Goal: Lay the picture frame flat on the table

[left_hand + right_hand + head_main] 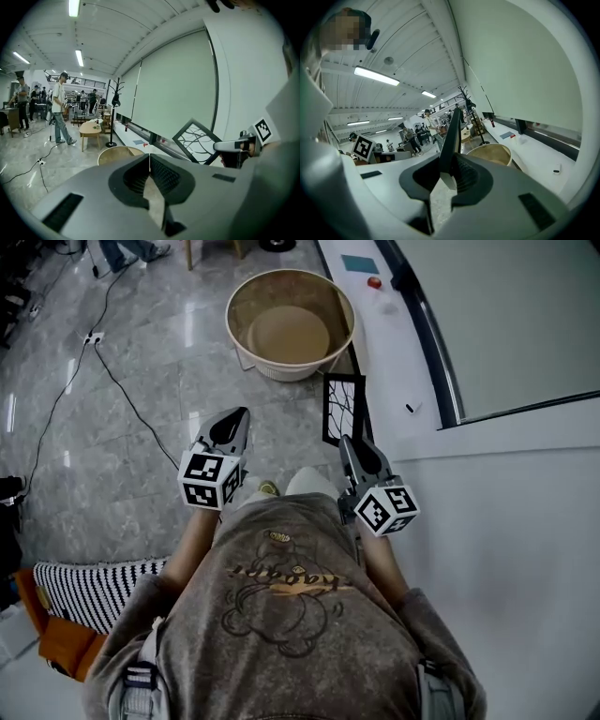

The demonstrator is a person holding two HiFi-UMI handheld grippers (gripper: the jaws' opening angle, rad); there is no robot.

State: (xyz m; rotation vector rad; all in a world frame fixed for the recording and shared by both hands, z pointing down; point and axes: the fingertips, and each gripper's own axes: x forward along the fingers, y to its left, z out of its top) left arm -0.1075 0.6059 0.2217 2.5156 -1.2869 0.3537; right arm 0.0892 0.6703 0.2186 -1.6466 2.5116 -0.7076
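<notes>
Beside the table (525, 521), right claw (347, 442) pinches the picture frame (341, 409); left claw (239, 414) closed; basin (248, 306) ahead.

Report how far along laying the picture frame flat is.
Done: the right tool is shut on the picture frame at its edge. In hand: it hangs upright in the air beside the white table, not on it. Left: carry it over the tabletop, tip it flat, release. The left tool is shut, empty.

a large open lab hall: ceiling strip lights (73, 7), cables (141, 411) on the stone floor (84, 474), people (58, 107) at workstations.
</notes>
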